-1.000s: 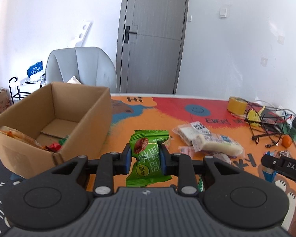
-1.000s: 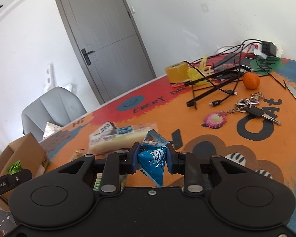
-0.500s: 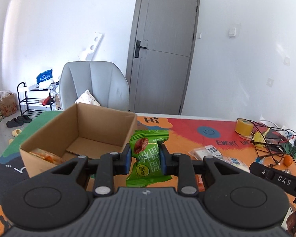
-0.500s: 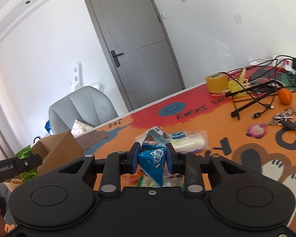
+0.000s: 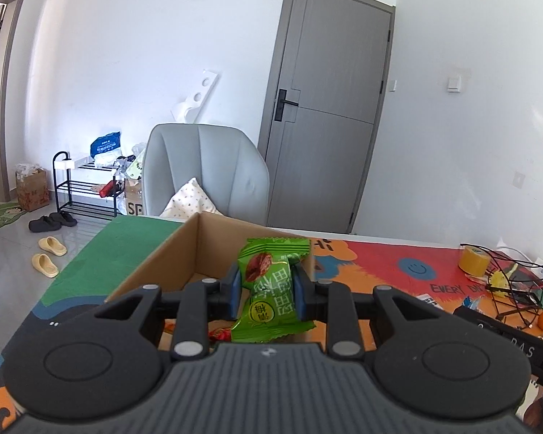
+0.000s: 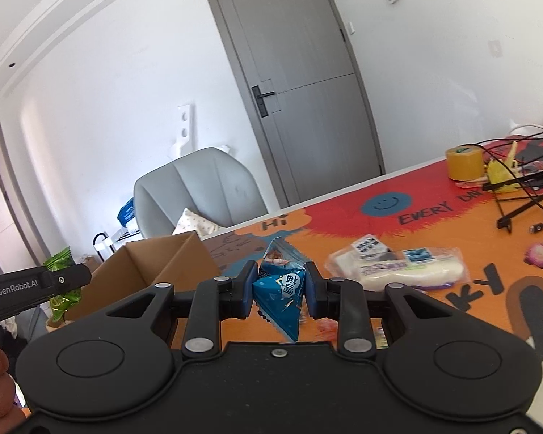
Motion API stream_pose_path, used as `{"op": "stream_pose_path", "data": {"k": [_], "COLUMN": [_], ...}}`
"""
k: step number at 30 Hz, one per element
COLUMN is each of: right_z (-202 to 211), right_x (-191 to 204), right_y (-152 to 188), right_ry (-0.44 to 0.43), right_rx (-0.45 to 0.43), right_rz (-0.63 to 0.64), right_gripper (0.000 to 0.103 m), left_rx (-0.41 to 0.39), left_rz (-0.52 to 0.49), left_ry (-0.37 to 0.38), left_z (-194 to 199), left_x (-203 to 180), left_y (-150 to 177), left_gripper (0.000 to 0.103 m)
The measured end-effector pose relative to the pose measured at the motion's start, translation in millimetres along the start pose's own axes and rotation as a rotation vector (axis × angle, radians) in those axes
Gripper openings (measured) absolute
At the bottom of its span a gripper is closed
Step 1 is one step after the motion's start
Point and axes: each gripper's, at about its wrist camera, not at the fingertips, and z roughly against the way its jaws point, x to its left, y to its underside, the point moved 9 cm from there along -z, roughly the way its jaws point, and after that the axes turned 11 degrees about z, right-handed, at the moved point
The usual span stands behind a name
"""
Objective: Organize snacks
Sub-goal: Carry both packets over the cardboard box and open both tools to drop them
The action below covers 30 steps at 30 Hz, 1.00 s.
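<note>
The left gripper [image 5: 265,287] has its fingers [image 5: 234,288] clamped on a green snack packet [image 5: 269,289], which stands upright between the blue pads, its crimped ends showing above and below them. The packet hangs in front of the open cardboard box [image 5: 170,253]; a red wrapper [image 5: 221,333] shows low inside the box.

The right gripper [image 6: 279,289] has its fingers [image 6: 248,289] clamped on a blue triangular snack packet [image 6: 280,293], whose point hangs below the pads. It is held above the table [image 6: 344,224], to the right of the box [image 6: 152,264]. Right of the blue packet, a clear-wrapped white bread roll [image 6: 398,267] lies flat on the table. A yellow tape roll [image 6: 463,162] and tangled black cables [image 6: 525,188] sit at the far right.
</note>
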Motion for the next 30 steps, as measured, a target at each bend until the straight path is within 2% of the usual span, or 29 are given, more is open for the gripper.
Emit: {"op": "stream_pose_path", "data": {"k": [14,20,30], "right_z": [-29,-39,-48], "right_x": [72,99,140], "right_y": [-21,-27,-23], "right_ry": [-0.12,-0.169,-0.242], "right_rx": [-0.002,0.002,0.034], "right_rz": [0.076,0.094,0.116], "right_gripper": [0.029,0.029,0.029], "left_rx": [0.019,0.038,-0.005], "left_rz": [0.034,0.076,0.106], "left_ry": [-0.022,-0.023,-0.056], "left_z": [-24,-27,-7], "left_x": [38,50,78], "left_y": [-19,-24,-39], "left_gripper": [0.028,0.036,0.059]}}
